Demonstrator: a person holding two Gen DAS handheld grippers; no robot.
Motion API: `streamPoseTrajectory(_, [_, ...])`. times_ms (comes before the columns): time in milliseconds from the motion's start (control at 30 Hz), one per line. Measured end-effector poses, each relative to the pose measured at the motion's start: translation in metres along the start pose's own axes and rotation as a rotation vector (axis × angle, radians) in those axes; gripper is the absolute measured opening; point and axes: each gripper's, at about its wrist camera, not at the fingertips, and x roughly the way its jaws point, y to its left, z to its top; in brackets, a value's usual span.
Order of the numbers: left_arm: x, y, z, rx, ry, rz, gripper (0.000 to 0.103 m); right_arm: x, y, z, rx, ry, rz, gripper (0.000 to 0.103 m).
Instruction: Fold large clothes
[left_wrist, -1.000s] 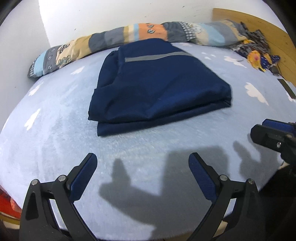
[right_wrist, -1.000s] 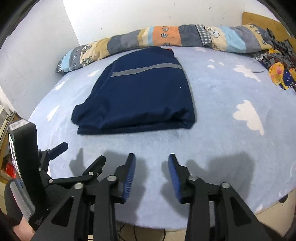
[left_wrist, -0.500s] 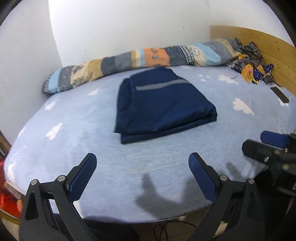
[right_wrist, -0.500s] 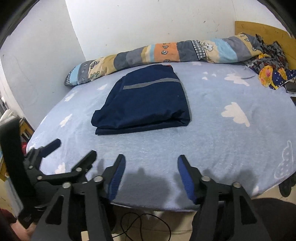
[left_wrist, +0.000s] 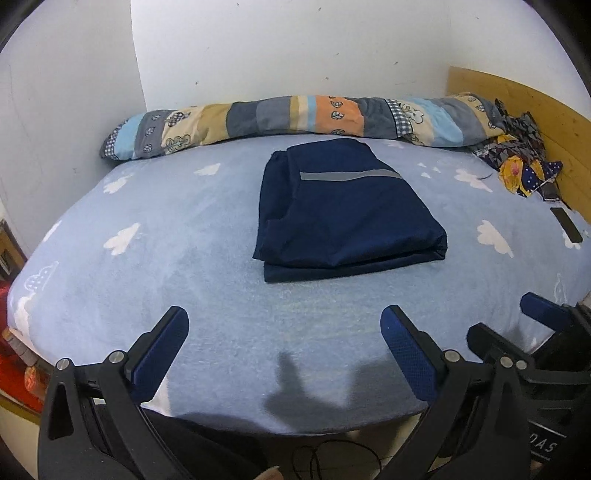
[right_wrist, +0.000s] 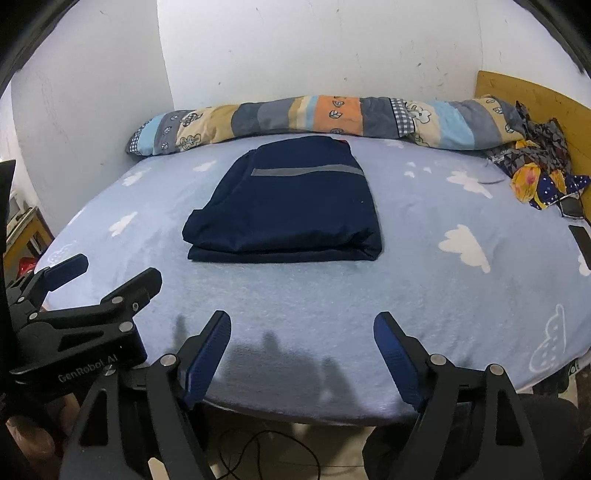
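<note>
Change from the earlier frames: both grippers now sit farther back from the bed and higher, so the near mattress edge and a cable on the floor (right_wrist: 258, 448) come into view, and the garment appears smaller; right gripper (right_wrist: 302, 341) jaws, narrow a second ago, are opening and now stand wide with nothing between them. Left gripper (left_wrist: 284, 341): jaws spread wide, empty, as before. Item: navy garment with grey stripe (left_wrist: 343, 210), folded into a flat rectangular stack, unmoved, lying mid-bed on the light blue cloud-print sheet (left_wrist: 166, 258), well apart from and ahead of both grippers, untouched by either. Behind it, along the white wall: long patchwork bolster (left_wrist: 295, 116). Far right, by the wooden headboard (right_wrist: 532, 99): crumpled patterned cloth (right_wrist: 543, 177) and a dark phone (left_wrist: 565, 229).
</note>
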Motion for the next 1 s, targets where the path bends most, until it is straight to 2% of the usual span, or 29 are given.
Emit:
streamPoseTrajectory(267, [0.0047,0.0024,-0.0007,-0.012,0.031,-0.010,0.103,0.0067,-0.0004,0.0000,0.020,0.019,0.010,0.082])
streamPoseTrajectory(867, [0.0030,0.0049,0.0017,-0.003,0.031,-0.012,0.103,0.0080,0.0005,-0.0007,0.018,0.019,0.008,0.082])
streamPoseTrajectory(1000, [0.0000,0.0047,0.0032,0.001,0.010,-0.007,0.103,0.0059,0.0022,-0.0013,0.014,0.011,0.010,0.082])
